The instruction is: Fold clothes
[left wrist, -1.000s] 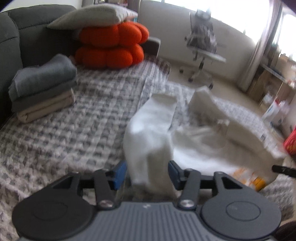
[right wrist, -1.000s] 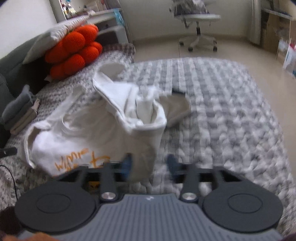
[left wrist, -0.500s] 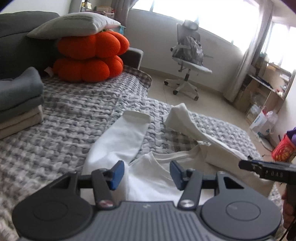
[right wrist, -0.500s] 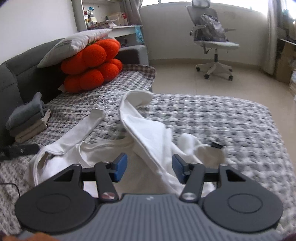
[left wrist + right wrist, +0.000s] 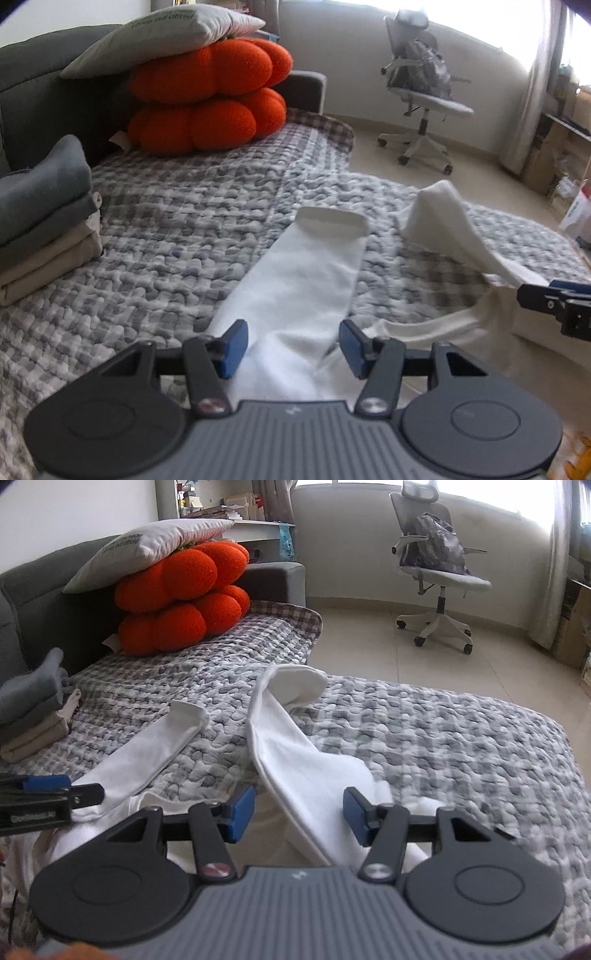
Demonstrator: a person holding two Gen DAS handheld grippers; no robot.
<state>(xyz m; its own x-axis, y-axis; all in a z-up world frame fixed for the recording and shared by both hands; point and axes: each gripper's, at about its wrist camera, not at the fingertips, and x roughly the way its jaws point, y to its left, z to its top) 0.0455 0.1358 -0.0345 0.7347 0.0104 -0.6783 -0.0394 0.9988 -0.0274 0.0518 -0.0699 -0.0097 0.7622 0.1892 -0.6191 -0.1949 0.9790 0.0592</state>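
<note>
Here, white long-sleeved shirt (image 5: pixel 295 280) spread on checked quilt (image 5: pixel 166 236), left gripper (image 5: pixel 290 349) jaws apart over one sleeve, right gripper (image 5: pixel 299 816) likewise over other, bare quilt ahead, folded stack (image 5: pixel 44 221) far left, right view alone shows shelf (image 5: pixel 225 506).

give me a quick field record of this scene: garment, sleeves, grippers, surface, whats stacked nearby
garment: white long-sleeved top, spread out, unfolded
sleeves: both stretched away from the grippers; far sleeve's cuff curled up
left gripper: open, over one sleeve
right gripper: open, over the other sleeve
surface: grey checked quilt
nearby: folded clothes stack; orange cushions
</note>
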